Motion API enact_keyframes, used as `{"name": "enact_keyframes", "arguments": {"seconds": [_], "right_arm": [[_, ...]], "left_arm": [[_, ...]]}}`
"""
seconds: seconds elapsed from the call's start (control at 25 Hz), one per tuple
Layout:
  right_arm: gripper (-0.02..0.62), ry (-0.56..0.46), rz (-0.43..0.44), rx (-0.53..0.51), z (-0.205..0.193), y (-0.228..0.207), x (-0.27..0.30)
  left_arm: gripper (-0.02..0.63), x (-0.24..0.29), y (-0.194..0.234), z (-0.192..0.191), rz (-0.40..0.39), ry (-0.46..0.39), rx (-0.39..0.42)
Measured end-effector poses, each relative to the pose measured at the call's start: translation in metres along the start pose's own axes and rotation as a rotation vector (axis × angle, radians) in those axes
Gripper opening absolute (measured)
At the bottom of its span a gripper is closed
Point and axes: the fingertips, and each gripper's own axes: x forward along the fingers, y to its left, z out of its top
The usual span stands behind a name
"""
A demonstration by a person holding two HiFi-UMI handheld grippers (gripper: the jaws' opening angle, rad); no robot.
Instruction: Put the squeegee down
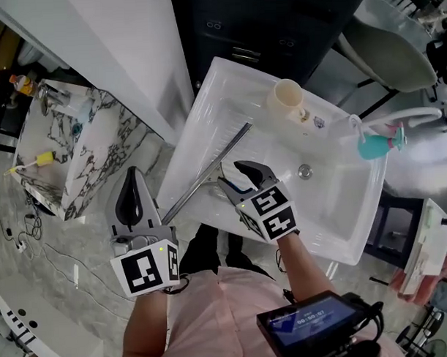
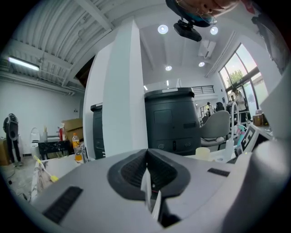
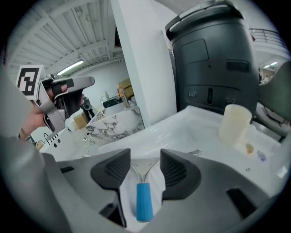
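The squeegee (image 1: 209, 174) lies on the white sink (image 1: 341, 199), slanting across its near left part. Its metal blade runs toward the far rim, and the other end reaches out over the near left rim. Its blue handle (image 3: 144, 205) points toward the sink's near edge.

The right gripper (image 1: 231, 174) hangs over the sink just above that handle. Its jaws are spread wide. In the right gripper view the handle shows in the gap between them (image 3: 145, 166), and neither pad touches it.

The left gripper (image 1: 131, 186) is off the sink's left side, above the floor. In the left gripper view its jaws are pressed together (image 2: 148, 170) with nothing pinched.

A cream cup (image 1: 286, 99) stands on the sink's far rim.
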Motion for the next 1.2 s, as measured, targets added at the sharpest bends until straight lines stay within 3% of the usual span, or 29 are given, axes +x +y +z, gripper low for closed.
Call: {"name": "enact_keyframes", "arguments": {"seconds": [0.16,0.36,0.56,0.8,1.2], "right_arm": [[0.198,-0.189,-0.048,-0.030,0.056,0.002,-0.041],[0.126,-0.414,-0.118,-0.080,0.118,0.015,-0.103],[0.006,-0.577,-0.209,-0.122,0.157,0.016,-0.156],[0.002,-0.617,-0.258,-0.167,0.166,0.019,-0.180],[-0.002,-0.671,-0.293,-0.198,0.174,0.019,-0.197]], "left_arm": [[0.009,-0.009,-0.019,0.041,-0.022,-0.095,-0.005],[0.009,-0.026,-0.038,0.093,-0.052,-0.201,-0.004],[0.009,-0.038,-0.055,0.133,-0.077,-0.299,0.002],[0.009,-0.046,-0.061,0.152,-0.092,-0.350,0.006],[0.009,-0.049,-0.069,0.158,-0.099,-0.367,0.007]]}}
